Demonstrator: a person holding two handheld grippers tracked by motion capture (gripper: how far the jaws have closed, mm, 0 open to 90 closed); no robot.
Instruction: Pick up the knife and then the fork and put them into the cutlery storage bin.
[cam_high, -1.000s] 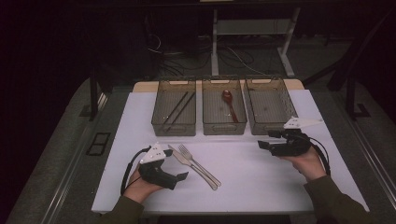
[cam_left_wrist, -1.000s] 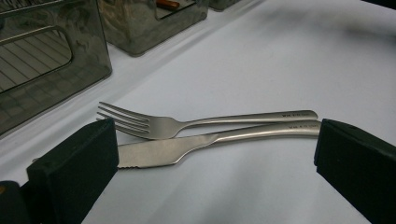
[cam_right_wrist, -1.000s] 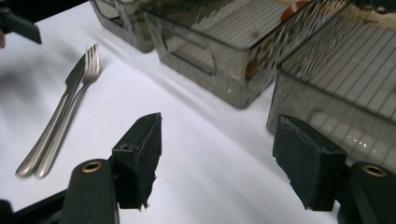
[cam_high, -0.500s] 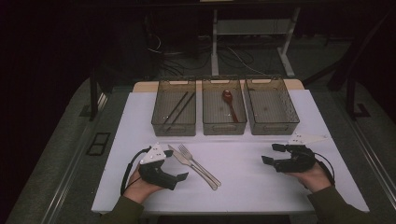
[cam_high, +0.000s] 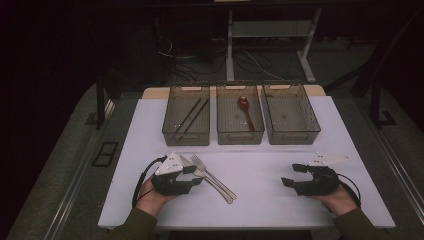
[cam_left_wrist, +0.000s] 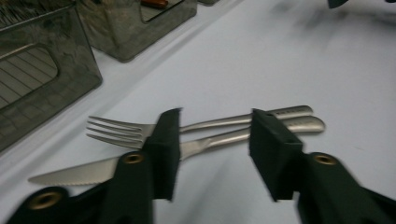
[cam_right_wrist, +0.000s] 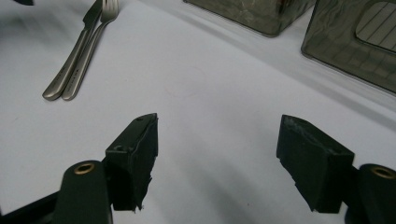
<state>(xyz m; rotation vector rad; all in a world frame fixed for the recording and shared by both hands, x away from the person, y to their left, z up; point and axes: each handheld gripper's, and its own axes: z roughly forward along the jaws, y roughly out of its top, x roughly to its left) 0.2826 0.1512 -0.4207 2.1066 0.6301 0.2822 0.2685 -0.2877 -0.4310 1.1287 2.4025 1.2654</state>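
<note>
While the high view is dim, the left gripper (cam_high: 194, 175) sits over the steel fork (cam_high: 200, 163) and steel knife (cam_high: 216, 185) on the white table (cam_high: 260, 175); the right gripper (cam_high: 295, 175) rests well apart, its jaws apart on nothing.

From the left gripper view, jaws that have just been closing straddle both handles; whether the pads touch them is unclear, and the knife tip is hidden.

From the right gripper view, wide jaws frame bare table

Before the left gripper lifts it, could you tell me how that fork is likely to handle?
The fork looks like rigid polished metal, so probably stiff but slippery between the pads. It lies flat against the knife, so the knife may get nudged or dragged. Its thin handle could pivot if gripped off-centre.
</note>
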